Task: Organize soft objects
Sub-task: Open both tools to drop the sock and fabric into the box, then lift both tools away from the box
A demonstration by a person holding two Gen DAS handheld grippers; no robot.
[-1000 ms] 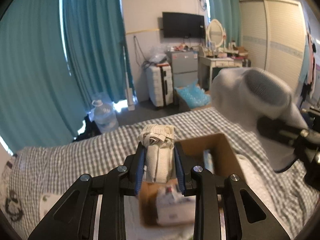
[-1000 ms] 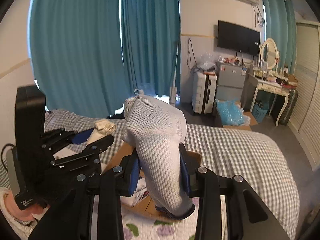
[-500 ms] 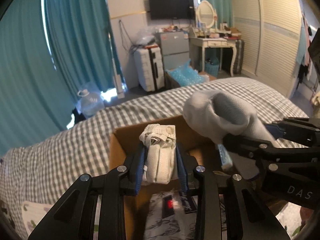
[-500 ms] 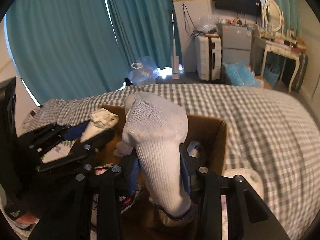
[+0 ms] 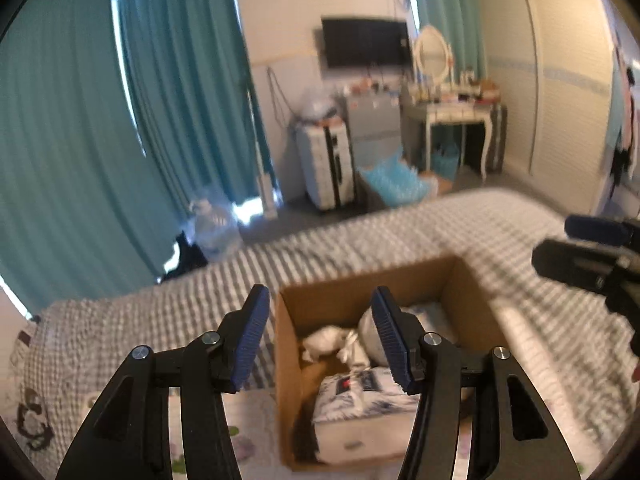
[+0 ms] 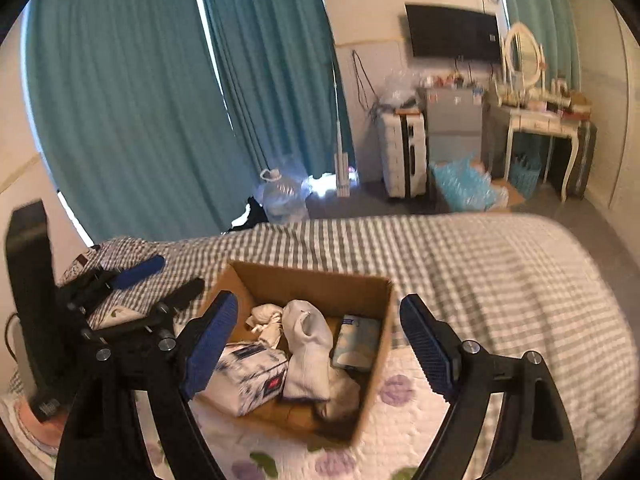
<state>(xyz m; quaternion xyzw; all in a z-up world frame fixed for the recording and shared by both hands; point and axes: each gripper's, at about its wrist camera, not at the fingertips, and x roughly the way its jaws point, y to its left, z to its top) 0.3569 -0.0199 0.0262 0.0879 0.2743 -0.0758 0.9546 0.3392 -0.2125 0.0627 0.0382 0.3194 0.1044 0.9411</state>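
The left gripper (image 5: 318,336) has its blue-padded jaws parting with nothing between them; behind the gap lies the near left corner of the cardboard box (image 5: 288,364). The right gripper (image 6: 318,340) is also spreading its jaws, wide and empty, framing the box (image 6: 312,280) from above.

The white sock (image 6: 308,354) lies released inside the box, about in its middle. Its long axis runs from the box's far wall toward the near one, the rounded, bulging end at the far side and the ribbed cuff end nearer the camera. To its left, touching it, sits a small crumpled white bundle (image 6: 266,320) against the far left part of the box; the left view shows it too (image 5: 326,342), blurred. In front of that bundle rests a white packet with dark blue print (image 6: 248,376), carrying a small red label whose writing is too small to read. To the sock's right a pale blue flat packet (image 6: 358,344) leans against the right wall; its print cannot be read.

The box stands on a bed, partly on a checked cover (image 6: 460,264) and partly on a flowered quilt (image 6: 404,416).
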